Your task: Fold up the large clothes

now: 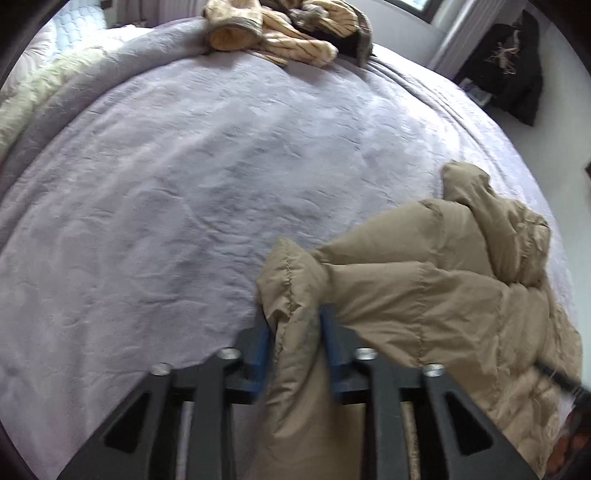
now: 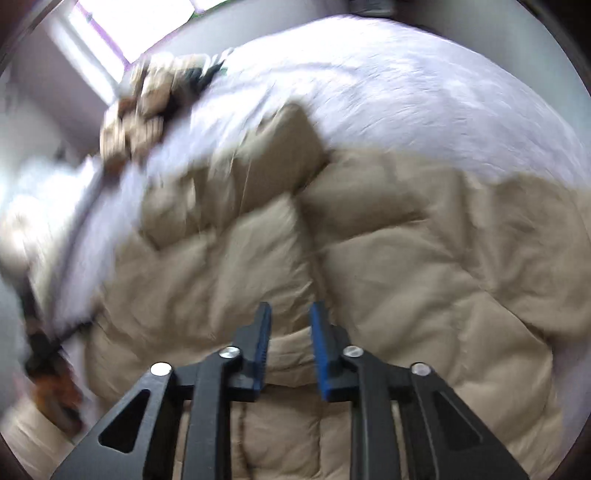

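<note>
- While the tan puffer jacket [image 1: 424, 280] lies bunched on the near right part of the bed [image 1: 184, 184], the left gripper [image 1: 295, 314] pinches a gathered fold of its quilted fabric between the blue pads [image 1: 330, 332]; the cloth fills the gap and spills over both sides.
- That hold looks chosen to control an edge or sleeve end of the jacket, so the bulky piece can be drawn out flat across the lavender bedspread; this is a judgement, as the exact part held cannot be told.
- The right gripper [image 2: 290, 314] stands spread, its jaws parted with nothing between them, poised just above the jacket's [image 2: 369, 277] broad quilted panels near a seam.
- Its position suggests it is about to take a second hold, so that both ends can be lifted together.
- The right wrist view is smeared, so fine detail of the seam is uncertain.
- A second garment [image 1: 280, 33], tan with dark stripes and a dark lining, lies heaped at the far edge of the bed, well apart from the jacket and clear of the working area.
- Folding appears barely begun: the jacket is crumpled, not laid out.
- Risk noted: slippery padded fabric may slide from a shallow pinch.
</note>
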A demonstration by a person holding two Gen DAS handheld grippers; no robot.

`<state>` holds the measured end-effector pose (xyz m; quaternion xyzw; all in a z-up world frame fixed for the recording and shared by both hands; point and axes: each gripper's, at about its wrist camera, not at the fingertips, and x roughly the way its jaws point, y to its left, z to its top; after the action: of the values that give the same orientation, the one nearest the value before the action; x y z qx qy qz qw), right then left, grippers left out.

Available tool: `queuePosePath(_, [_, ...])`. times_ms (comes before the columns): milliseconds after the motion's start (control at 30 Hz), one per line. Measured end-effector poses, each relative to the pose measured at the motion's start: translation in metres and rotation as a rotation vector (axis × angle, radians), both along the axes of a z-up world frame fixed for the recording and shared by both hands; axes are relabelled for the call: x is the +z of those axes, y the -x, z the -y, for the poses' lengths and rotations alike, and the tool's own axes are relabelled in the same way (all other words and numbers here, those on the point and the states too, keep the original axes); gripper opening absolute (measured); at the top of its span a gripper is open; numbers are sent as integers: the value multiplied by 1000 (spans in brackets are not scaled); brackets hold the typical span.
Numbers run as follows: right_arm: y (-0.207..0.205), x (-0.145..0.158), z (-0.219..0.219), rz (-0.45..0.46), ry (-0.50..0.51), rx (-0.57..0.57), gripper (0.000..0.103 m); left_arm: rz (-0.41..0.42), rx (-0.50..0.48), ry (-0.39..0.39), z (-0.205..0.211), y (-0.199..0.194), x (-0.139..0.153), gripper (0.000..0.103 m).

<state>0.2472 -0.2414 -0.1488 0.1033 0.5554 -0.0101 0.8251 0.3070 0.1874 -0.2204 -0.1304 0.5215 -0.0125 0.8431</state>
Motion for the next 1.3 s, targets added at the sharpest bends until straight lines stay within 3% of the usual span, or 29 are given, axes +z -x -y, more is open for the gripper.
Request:
queuePosePath(33, [1,-13,-3,-58,29,12,15,15,8,-10,-3,2,6,47])
queuePosePath(67, [6,-27,-3,-112,42,9,15,43,22,-23,-9,6,16,47])
queuePosePath(267, [26,-31,-3,-96,71,0,11,123,31,31,-20,27,54,47])
queuePosePath(333, [24,-32,-6,-86,88,14,12,103,-16,6,-5,30,46,47])
queuePosePath(467, [17,-35,-7,-66,109,19,12,24,-49,-108,20,36,-1,47])
queuePosePath(533, [22,-36,-7,-49,133,40,12,26,-46,-127,23,40,-17,54])
queuePosePath(600, [20,-38,-9,-36,156,67,11,30,-36,-162,25,39,-21,60])
queuePosePath(700, [21,-36,-9,-29,159,73,13,4,-7,-153,22,35,-13,60])
queuePosePath(833, [33,-16,7,-26,72,7,22,15,0,-178,20,44,14,60])
queuePosePath(900, [41,-4,14,-10,46,-21,39,18,-13,-190,24,52,26,60])
queuePosePath(933, [47,3,19,-1,35,-39,42,17,-24,-193,28,57,33,60])
queuePosePath(1100, [81,21,38,-10,-23,-95,51,-2,-97,-182,63,86,53,60])
queuePosePath(1300, [133,33,67,-35,-85,-161,61,-58,-200,-138,134,124,55,60])
